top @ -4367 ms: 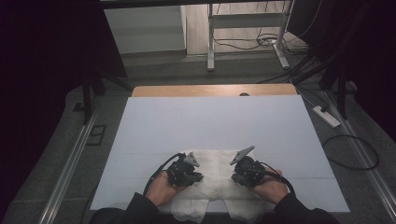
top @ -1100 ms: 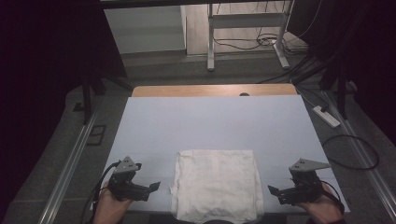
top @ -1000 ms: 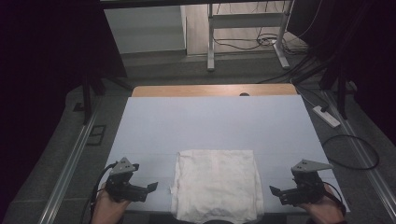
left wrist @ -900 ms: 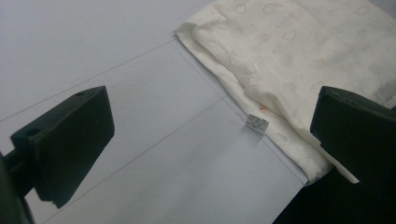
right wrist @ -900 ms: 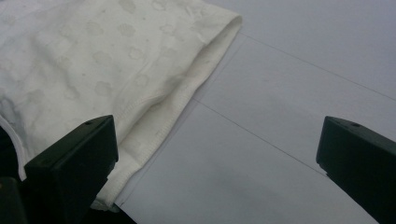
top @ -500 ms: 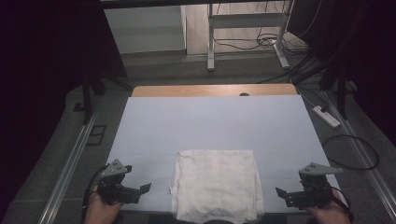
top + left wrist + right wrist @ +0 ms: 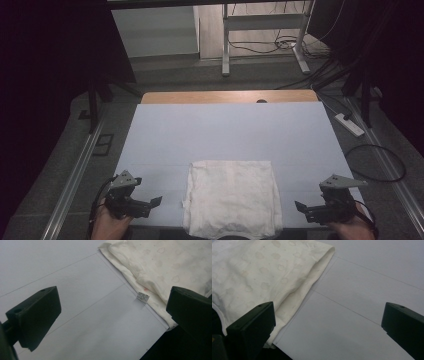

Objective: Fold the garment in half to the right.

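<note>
Lying folded flat at the near middle of the white tabletop [image 7: 225,130], the cream garment [image 7: 231,197] looks finished, so left tongs [image 7: 150,204] and right tongs [image 7: 304,209] flank it, spread wide and empty.

Two hand-held grippers, black from end to end.

The left gripper [image 7: 156,201] and the right gripper [image 7: 299,205] each carry a grey three-cornered plate on top and trail a dark cable. Close up, the jaws are thick, matte black blocks with flat faces and small round screw holes near their top edges.
</note>
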Tool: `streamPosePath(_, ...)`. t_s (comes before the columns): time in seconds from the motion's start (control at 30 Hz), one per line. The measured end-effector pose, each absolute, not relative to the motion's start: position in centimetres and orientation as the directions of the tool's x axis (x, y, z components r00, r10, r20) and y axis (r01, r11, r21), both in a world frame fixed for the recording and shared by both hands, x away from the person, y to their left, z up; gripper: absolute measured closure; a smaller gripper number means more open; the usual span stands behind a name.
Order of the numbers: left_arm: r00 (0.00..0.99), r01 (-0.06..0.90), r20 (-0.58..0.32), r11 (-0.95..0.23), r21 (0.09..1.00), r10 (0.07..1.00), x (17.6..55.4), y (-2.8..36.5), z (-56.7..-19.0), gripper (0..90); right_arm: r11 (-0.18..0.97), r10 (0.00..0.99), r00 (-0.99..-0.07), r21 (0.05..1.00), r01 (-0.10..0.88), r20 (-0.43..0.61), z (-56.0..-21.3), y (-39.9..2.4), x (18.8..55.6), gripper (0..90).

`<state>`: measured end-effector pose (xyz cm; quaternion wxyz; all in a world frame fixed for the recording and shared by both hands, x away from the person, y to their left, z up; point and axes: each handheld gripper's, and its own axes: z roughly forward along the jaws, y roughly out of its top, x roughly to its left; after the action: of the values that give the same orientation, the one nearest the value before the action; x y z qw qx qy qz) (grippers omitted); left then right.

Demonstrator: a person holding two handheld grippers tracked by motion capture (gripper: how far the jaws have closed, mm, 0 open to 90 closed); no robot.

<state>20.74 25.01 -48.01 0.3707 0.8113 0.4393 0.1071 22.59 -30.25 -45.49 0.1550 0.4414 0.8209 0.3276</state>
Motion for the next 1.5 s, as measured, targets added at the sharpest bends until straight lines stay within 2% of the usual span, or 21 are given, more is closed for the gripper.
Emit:
streamPosePath(0.47, 0.605, 0.622, -0.136, -0.359, 0.696, 0.784, 21.2, 24.3, -47.9, 0.0, 0.416, 0.791, -0.61, 0.688, 0.594, 0.049, -45.4, -29.9, 22.9, 0.0)
streamPosePath(0.7, 0.627, 0.609, -0.124, -0.385, 0.693, 0.769, 21.8, 23.6, -47.8, 0.0, 0.419, 0.741, -0.663, 0.695, 0.584, 0.11, -45.4, -29.1, 23.4, 0.0)
streamPosePath(1.1, 0.673, 0.584, -0.201, -0.345, 0.734, 0.712, 23.2, 23.6, -48.3, 0.0, 0.414, 0.735, -0.67, 0.712, 0.567, 0.106, -45.2, -28.2, 24.9, 0.0)
streamPosePath(1.5, 0.687, 0.609, -0.237, -0.366, 0.704, 0.687, 25.9, 22.1, -49.2, 0.0, 0.45, 0.733, -0.676, 0.693, 0.563, 0.073, -45.5, -26.8, 26.4, 0.0)
